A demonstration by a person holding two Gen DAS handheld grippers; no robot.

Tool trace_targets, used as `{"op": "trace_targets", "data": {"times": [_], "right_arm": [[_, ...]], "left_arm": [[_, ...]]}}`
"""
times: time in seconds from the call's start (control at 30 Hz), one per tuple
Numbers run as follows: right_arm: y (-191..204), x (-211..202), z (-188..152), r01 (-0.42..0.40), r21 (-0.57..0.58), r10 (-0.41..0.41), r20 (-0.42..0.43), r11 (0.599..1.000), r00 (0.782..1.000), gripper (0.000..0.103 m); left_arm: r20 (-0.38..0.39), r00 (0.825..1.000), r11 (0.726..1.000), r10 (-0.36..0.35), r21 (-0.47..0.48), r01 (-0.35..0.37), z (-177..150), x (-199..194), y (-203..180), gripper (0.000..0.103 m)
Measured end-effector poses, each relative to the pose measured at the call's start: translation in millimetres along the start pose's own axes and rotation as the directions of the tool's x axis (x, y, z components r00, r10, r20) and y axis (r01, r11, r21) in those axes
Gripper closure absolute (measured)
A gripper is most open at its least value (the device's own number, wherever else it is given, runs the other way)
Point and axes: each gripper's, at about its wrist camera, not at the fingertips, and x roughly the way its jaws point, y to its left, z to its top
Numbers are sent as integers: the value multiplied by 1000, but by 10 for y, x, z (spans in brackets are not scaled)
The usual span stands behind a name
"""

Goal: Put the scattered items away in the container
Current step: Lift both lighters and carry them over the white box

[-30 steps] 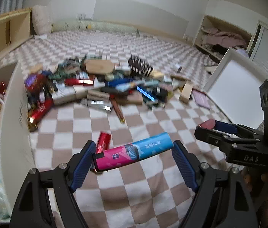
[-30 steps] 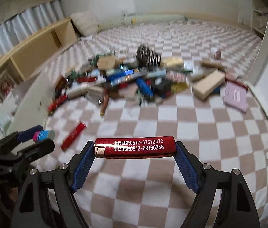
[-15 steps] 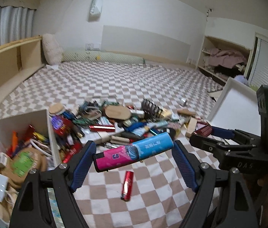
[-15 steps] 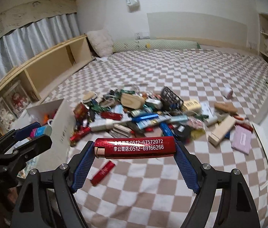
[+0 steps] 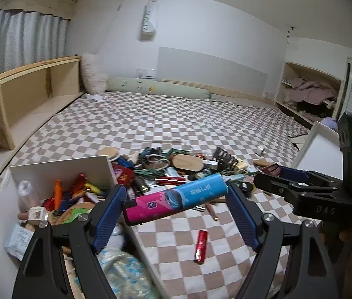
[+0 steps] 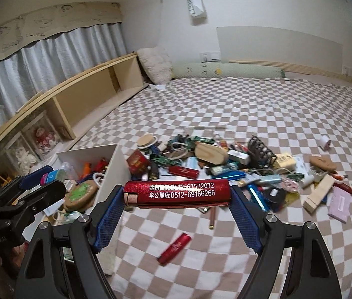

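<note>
While I look through the left wrist view, my left gripper (image 5: 176, 201) holds a pink and blue lighter (image 5: 176, 200) crosswise between its blue pads, tilted, above the edge of the white container (image 5: 61, 167) full of small items. Through the right wrist view, my right gripper (image 6: 177, 196) clamps a red glitter lighter (image 6: 177, 196) with white print, level, above the checkered bed (image 6: 250, 244).

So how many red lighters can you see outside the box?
3: one red lighter in the right gripper, one alone on the checked cover, one in the pile; more may be buried.
</note>
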Motion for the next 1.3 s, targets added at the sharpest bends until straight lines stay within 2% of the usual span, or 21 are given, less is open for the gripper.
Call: {"op": "trace_targets", "data": {"times": [0.33, 0.7, 1.0, 1.3], "right_arm": [[459, 244, -2, -115, -33, 114, -33, 993, 993, 20], [850, 400, -42, -157, -109, 149, -79, 982, 986, 20], [1117, 463, -63, -210, -153, 195, -106, 966, 975, 20], [1320, 561, -165, -249, -181, 224, -151, 951, 963, 20]], "left_arm": [[6, 995, 994, 103, -30, -103, -57, -280, 519, 21], [-21, 978, 974, 210, -84, -211, -273, -535, 1083, 21], [-112, 954, 949, 280, -118, -292, -518, -639, 1443, 21], [-205, 930, 937, 304, -111, -331, -828, -624, 1571, 21]]}}
